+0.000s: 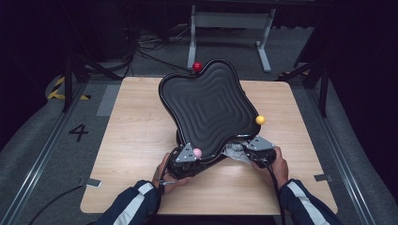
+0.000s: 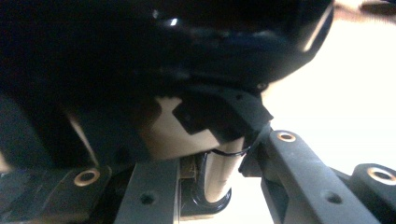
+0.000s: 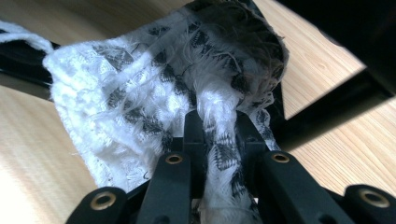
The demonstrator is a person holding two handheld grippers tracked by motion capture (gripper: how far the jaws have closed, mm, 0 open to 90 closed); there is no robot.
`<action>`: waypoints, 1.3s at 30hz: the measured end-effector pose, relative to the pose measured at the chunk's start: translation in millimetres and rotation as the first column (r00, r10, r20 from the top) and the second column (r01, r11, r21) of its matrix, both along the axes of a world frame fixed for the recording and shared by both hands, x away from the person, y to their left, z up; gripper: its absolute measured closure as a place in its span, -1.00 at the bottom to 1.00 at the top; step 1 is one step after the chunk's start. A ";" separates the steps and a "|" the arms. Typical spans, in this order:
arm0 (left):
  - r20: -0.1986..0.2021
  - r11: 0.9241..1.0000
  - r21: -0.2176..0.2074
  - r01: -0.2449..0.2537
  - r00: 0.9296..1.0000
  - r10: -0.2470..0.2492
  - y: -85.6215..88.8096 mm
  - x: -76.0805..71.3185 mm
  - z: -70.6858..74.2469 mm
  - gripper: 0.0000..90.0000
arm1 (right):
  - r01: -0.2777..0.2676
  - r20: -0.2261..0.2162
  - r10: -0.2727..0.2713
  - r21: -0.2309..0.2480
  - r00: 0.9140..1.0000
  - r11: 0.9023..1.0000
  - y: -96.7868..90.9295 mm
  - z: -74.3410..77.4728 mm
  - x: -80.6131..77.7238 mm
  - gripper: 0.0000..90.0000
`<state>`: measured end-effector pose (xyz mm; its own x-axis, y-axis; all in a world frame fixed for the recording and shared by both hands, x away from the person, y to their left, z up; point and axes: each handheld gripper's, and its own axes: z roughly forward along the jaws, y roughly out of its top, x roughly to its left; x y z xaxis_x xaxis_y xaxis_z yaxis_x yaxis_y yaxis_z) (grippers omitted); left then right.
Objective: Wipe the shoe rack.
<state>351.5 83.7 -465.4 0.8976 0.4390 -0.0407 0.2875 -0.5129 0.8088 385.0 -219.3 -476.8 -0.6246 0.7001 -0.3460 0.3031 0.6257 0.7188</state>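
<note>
A big black tray [image 1: 206, 110] with wavy edges and ring-shaped ridges is tipped up over a light wooden table [image 1: 136, 136], with its far end higher, by a red ball [image 1: 197, 66]. The left gripper [image 1: 187, 157] is at the tray's near left corner, next to a pink ball [image 1: 197, 153]. In the left gripper view its jaws are pinched tight on the shiny black rim of the tray [image 2: 212, 186], and the dark underside of the tray sits just above them. The right gripper [image 1: 253, 149] is at the tray's near right corner, below a yellow ball [image 1: 260, 120]. Its jaws are squeezed shut on a white cloth [image 3: 154, 93] with dark little squares and fuzzy, frayed threads. A strip of the cloth runs down between the two jaws, and the rest bunches up in front of them, close to the table. In the high view the cloth [image 1: 234, 152] peeks out white under the tray's edge, between the two grippers. The person's hands hold the grippers from the near side, and the sleeves [image 1: 136, 201] are dark blue with a white stripe. On the grey floor to the left of the table a black number 4 [image 1: 78, 132] is painted. Farther back on the floor there is a bit of yellow and black striped tape [image 1: 57, 91]
</note>
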 end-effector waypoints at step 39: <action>0.003 1.000 0.004 0.010 1.000 -0.010 -1.5 0.5 -0.1 0.65 | -0.348 -0.002 0.349 0.013 0.937 0.937 81.5 -0.5 -46.8 0.75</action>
<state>352.0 82.1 -465.5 0.9022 0.4297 -0.0361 0.2795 -0.5189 0.8079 338.2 -137.8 -477.3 -0.8316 0.4424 -0.3359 0.0706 0.6840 0.7261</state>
